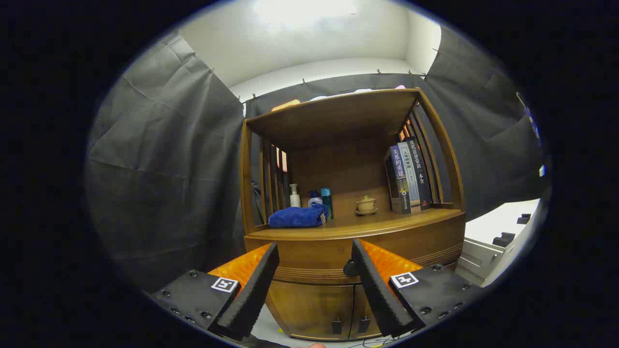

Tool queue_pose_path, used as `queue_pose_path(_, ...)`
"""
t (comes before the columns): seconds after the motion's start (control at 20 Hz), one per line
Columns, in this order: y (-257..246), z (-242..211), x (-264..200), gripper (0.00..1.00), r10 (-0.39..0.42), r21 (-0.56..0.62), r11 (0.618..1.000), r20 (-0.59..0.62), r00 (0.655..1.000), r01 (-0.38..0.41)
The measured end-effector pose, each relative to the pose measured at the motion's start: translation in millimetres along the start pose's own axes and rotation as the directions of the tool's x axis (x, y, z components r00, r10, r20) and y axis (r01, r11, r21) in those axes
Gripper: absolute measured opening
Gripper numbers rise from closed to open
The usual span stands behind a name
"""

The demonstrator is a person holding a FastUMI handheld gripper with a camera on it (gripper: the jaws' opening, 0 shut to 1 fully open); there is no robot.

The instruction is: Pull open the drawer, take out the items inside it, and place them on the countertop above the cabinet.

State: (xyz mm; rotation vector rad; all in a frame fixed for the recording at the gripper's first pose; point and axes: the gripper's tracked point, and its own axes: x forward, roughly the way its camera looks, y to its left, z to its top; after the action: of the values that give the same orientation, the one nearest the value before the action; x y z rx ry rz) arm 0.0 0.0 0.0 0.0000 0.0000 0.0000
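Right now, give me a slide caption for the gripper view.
Open gripper facing the wooden cabinet, its closed drawer's knob beside one finger; blue towel on the countertop.

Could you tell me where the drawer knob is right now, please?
In the gripper view, the drawer knob sits on the drawer front below the countertop, just inside the right finger of the open gripper.

Staged home corner inside a recording booth: wooden cabinet (353, 241) with books (408, 179), teacup (366, 204), bottles (295, 195); dark cloth walls (164, 159) pinned around.
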Motion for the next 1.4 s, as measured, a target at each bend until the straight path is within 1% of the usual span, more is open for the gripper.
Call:
queue_pose_path(0.4, 24.6, -4.4, 6.4, 0.98, 0.038, -0.153, 0.987, -0.03, 0.999, -0.043)
queue_pose_path(0.7, 43.4, -10.1, 8.5, 0.98, 0.068, -0.264, 0.961, -0.048, 0.997, -0.078)
queue_pose_path(0.85, 49.1, -9.7, 9.3, 0.98, 0.078, -0.298, 0.95, -0.048, 0.996, -0.089)
queue_pose_path(1.1, 46.6, -10.7, 11.4, 0.98, 0.069, -0.295, 0.952, -0.047, 0.997, -0.08)
queue_pose_path(1.25, 30.5, -11.1, 22.7, 0.98, 0.013, -0.256, 0.966, -0.087, 0.996, -0.035)
queue_pose_path(1.35, 24.9, 5.7, 39.8, 0.98, -0.007, -0.233, 0.972, -0.049, 0.999, -0.005)
queue_pose_path(1.4, 17.3, 10.8, 47.7, 0.98, -0.034, -0.223, 0.975, -0.033, 0.999, 0.026)
